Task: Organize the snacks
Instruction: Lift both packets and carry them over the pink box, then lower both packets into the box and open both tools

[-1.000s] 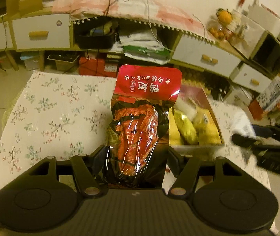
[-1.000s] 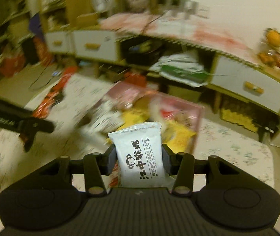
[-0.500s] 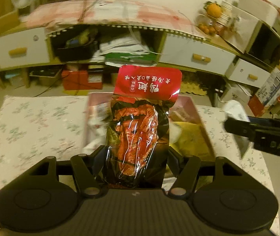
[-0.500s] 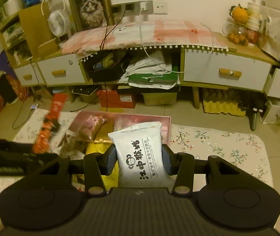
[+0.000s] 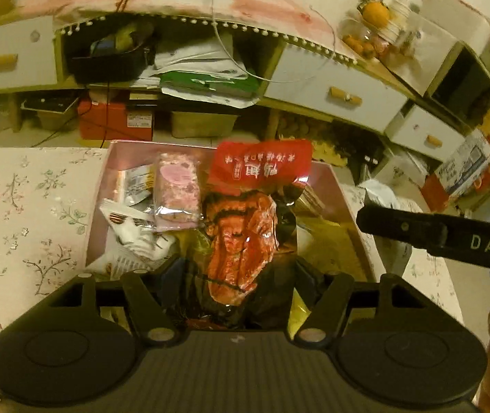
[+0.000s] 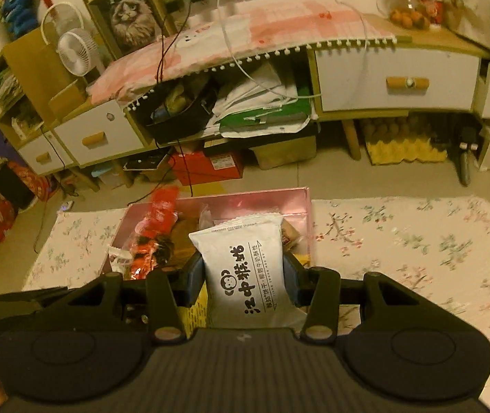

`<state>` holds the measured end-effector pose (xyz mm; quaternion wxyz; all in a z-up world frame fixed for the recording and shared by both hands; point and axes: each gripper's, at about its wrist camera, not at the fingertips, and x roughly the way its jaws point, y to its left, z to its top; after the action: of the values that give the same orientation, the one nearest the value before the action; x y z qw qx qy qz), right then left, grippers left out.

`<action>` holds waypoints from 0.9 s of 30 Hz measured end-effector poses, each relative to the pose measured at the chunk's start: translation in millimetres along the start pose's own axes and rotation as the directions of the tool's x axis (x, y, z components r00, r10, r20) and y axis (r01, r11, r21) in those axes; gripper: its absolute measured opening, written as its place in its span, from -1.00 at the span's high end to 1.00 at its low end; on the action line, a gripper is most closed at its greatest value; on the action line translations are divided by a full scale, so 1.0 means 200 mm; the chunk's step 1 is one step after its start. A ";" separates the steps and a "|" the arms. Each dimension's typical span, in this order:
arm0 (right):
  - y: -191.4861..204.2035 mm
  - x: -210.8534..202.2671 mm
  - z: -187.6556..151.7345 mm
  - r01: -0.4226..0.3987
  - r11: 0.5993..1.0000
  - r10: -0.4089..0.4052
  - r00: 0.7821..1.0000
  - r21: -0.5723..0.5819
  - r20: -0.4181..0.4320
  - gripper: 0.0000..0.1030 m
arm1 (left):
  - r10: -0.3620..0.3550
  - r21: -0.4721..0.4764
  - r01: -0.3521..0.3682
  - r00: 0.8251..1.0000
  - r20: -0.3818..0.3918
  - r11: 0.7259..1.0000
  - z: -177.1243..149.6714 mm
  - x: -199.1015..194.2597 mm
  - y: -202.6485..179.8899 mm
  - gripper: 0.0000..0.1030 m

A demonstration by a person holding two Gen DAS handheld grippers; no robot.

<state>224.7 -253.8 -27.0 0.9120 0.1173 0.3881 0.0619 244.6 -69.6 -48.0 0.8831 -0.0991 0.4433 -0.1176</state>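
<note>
Pink box on counter holds mixed snack packets. Left gripper opening, red packet between jaws – right gripper clamps white packet; fan in right view only.

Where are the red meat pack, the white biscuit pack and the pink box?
red meat pack (image 5: 241,241): left wrist view, clear window over the meat
white biscuit pack (image 6: 245,272): right wrist view, printed front
pink box (image 6: 245,203): right wrist view, far wall
</note>
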 end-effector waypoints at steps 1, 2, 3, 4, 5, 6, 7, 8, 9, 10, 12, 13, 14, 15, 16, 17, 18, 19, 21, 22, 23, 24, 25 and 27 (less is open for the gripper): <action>0.00 0.01 0.00 -0.004 1.000 0.004 1.000 0.008 0.001 0.16 | -0.010 0.000 0.010 1.000 0.003 1.000 0.00 0.00 0.02 -0.45; 0.00 0.02 0.00 -0.013 1.000 0.013 1.000 0.017 0.002 0.16 | -0.012 0.003 0.012 1.000 0.011 1.000 0.00 0.00 0.02 -0.45; 0.00 0.03 0.00 -0.026 0.999 0.026 1.000 0.029 0.003 0.16 | -0.011 0.007 0.011 1.000 0.018 1.000 -0.01 0.00 0.02 -0.45; 0.00 0.04 0.00 -0.040 0.998 0.039 0.999 0.043 0.004 0.16 | -0.009 0.013 0.009 1.000 0.022 1.000 -0.01 0.00 0.01 -0.45; 0.00 0.05 0.00 -0.047 0.998 0.046 0.999 0.053 0.006 0.16 | -0.004 0.022 0.004 1.000 0.025 1.000 -0.01 0.00 -0.01 -0.45; 0.01 0.05 0.00 -0.050 0.997 0.050 0.999 0.059 0.011 0.16 | 0.000 0.030 -0.001 1.000 0.028 1.000 -0.02 -0.01 -0.02 -0.45; 0.01 0.05 0.00 -0.053 0.997 0.052 0.998 0.064 0.017 0.15 | 0.001 0.032 -0.002 1.000 0.030 0.999 -0.02 -0.01 -0.02 -0.45; 0.01 0.05 0.00 -0.056 0.996 0.054 0.998 0.069 0.023 0.15 | 0.000 0.030 -0.001 1.000 0.028 1.000 -0.02 -0.01 -0.03 -0.46; 0.00 0.05 0.01 -0.056 0.995 0.053 0.998 0.079 0.032 0.15 | -0.001 0.025 0.000 1.000 0.026 1.000 -0.02 -0.01 -0.03 -0.46; -0.01 0.05 0.01 -0.056 0.995 0.052 0.998 0.086 0.039 0.15 | -0.002 0.022 0.001 1.000 0.024 1.000 -0.01 -0.01 -0.02 -0.48; -0.02 0.04 0.02 -0.050 0.995 0.045 0.998 0.089 0.052 0.15 | -0.003 0.020 0.003 0.999 0.036 1.000 0.01 -0.02 0.00 -0.62; -0.03 0.04 0.03 -0.045 0.995 0.041 0.998 0.088 0.055 0.15 | 0.004 0.019 -0.005 0.999 0.050 1.000 0.01 -0.03 0.00 -0.66; -0.04 0.05 0.03 -0.041 0.995 0.036 0.998 0.093 0.054 0.15 | 0.007 0.018 -0.008 0.998 0.062 1.000 0.02 -0.04 0.01 -0.67; -0.05 0.06 0.03 -0.037 0.994 0.032 0.998 0.098 0.050 0.15 | 0.002 0.012 -0.003 0.998 0.069 1.000 0.03 -0.05 0.01 -0.68; -0.06 0.06 0.02 -0.029 0.994 0.024 0.999 0.103 0.048 0.15 | -0.005 0.002 0.005 0.997 0.074 1.000 0.03 -0.06 0.02 -0.69; -0.07 0.07 0.02 -0.022 0.994 0.017 0.999 0.106 0.047 0.15 | -0.006 -0.008 0.007 0.997 0.078 1.000 0.04 -0.07 0.03 -0.69; -0.07 0.08 0.02 -0.021 0.994 0.015 0.999 0.111 0.050 0.15 | -0.003 -0.020 0.005 0.996 0.084 1.000 0.04 -0.08 0.03 -0.69; -0.07 0.08 0.02 -0.027 0.993 0.020 0.998 0.118 0.056 0.15 | 0.000 -0.027 0.003 0.996 0.089 1.000 0.05 -0.08 0.04 -0.69; -0.05 0.08 0.03 -0.045 0.991 0.035 0.996 0.125 0.079 0.15 | 0.011 -0.034 -0.008 0.995 0.096 0.999 0.06 -0.09 0.04 -0.69; -0.04 0.08 0.04 -0.056 0.990 0.044 0.995 0.126 0.095 0.11 | 0.017 -0.036 -0.013 0.995 0.099 0.999 0.06 -0.09 0.05 -0.69; -0.03 0.08 0.04 -0.069 0.990 0.056 0.993 0.126 0.107 0.08 | 0.020 -0.038 -0.017 0.995 0.101 0.999 0.06 -0.09 0.05 -0.69; -0.02 0.08 0.04 -0.074 0.989 0.060 0.992 0.125 0.114 -0.01 | 0.023 -0.039 -0.019 0.995 0.102 0.999 0.06 -0.09 0.05 -0.69; -0.01 0.08 0.04 -0.067 0.991 0.054 0.992 0.118 0.118 -0.21 | 0.025 -0.041 -0.021 0.994 0.103 0.999 0.06 -0.09 0.06 -0.69; 0.00 0.08 0.04 -0.032 0.995 0.019 0.992 0.098 0.122 -0.23 | 0.030 -0.044 -0.026 0.994 0.105 0.999 0.06 -0.10 0.07 -0.69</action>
<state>241.4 -252.5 -32.6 0.9260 0.1710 0.3332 0.0470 244.1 -50.3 -29.4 0.9045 -0.1179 0.3997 -0.0903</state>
